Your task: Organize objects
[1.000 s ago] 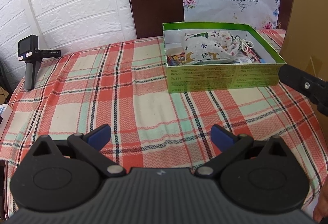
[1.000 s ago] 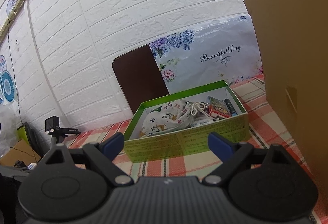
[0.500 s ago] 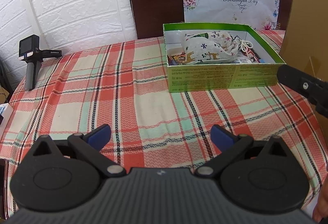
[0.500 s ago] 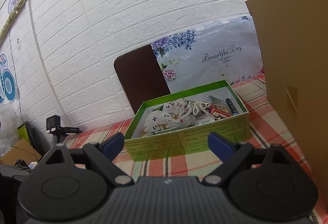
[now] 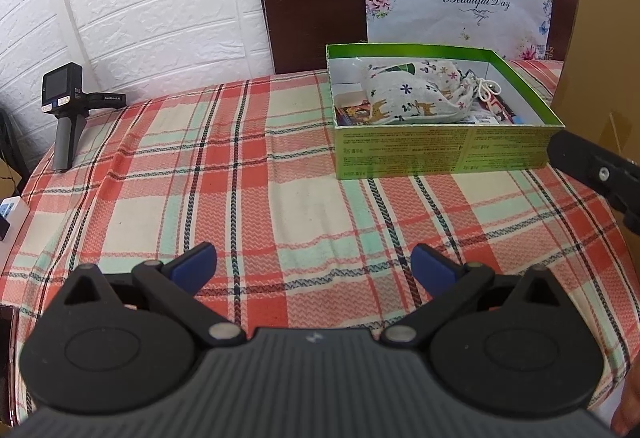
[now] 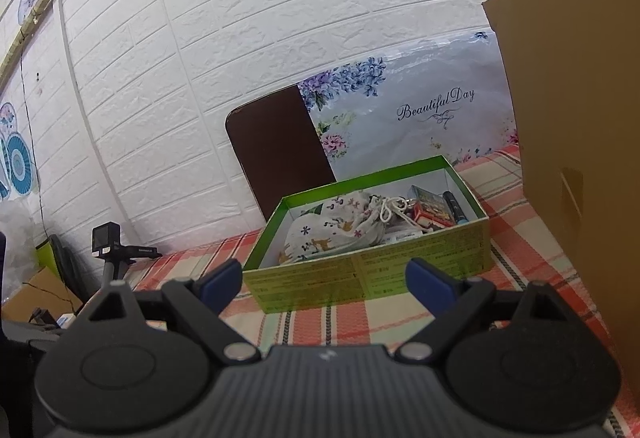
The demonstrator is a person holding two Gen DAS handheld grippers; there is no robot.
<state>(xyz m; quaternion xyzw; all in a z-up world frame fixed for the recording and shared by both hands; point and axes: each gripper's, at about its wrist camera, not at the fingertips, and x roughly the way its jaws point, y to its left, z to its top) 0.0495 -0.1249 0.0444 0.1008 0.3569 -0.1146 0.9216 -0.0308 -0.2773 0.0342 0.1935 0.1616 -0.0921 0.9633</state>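
— Green card box (image 6: pixel 366 270) sits dead ahead of the right tongs (image 6: pixel 323 274), long side across them, close; from the left tongs (image 5: pixel 313 265) it lies ahead and off to the right, well apart.

— So the right is nearer?

— I'd say so. Both tongs gape wide, holding nothing.

— And inside?

— Printed drawstring pouch (image 6: pixel 332 228) fills the box's left half, lying lengthwise; small packets (image 6: pixel 430 207) crowd the right end. Plaid tabletop (image 5: pixel 240 197) in front of the left tongs carries nothing loose.
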